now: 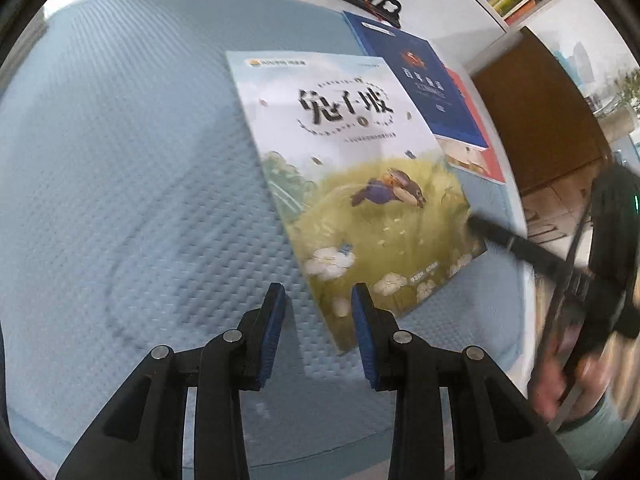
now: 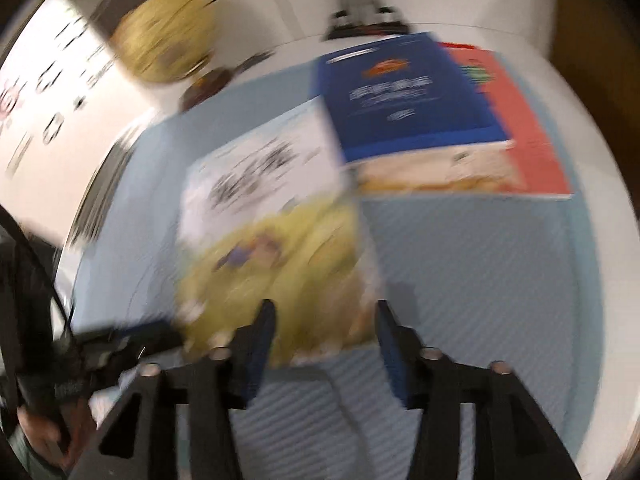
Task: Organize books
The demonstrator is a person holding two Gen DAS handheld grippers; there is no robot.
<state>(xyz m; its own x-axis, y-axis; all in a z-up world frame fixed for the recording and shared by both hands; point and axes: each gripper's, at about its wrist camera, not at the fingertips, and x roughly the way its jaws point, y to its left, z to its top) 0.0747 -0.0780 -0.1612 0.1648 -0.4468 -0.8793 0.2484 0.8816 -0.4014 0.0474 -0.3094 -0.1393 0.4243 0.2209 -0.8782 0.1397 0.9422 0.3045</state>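
Blurred illustrated book (image 2: 272,216) on blue mat (image 2: 480,280), navy book (image 2: 404,92) atop red book (image 2: 528,132), right hand-held gripper (image 2: 326,336) parted

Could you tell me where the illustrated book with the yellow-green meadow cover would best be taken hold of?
Probably at its near bottom corner, coming in low from the near side. The illustrated book lies flat and skewed on the blue mat, so only a thin edge offers a pinch, and its far corner overlaps the dark blue book.
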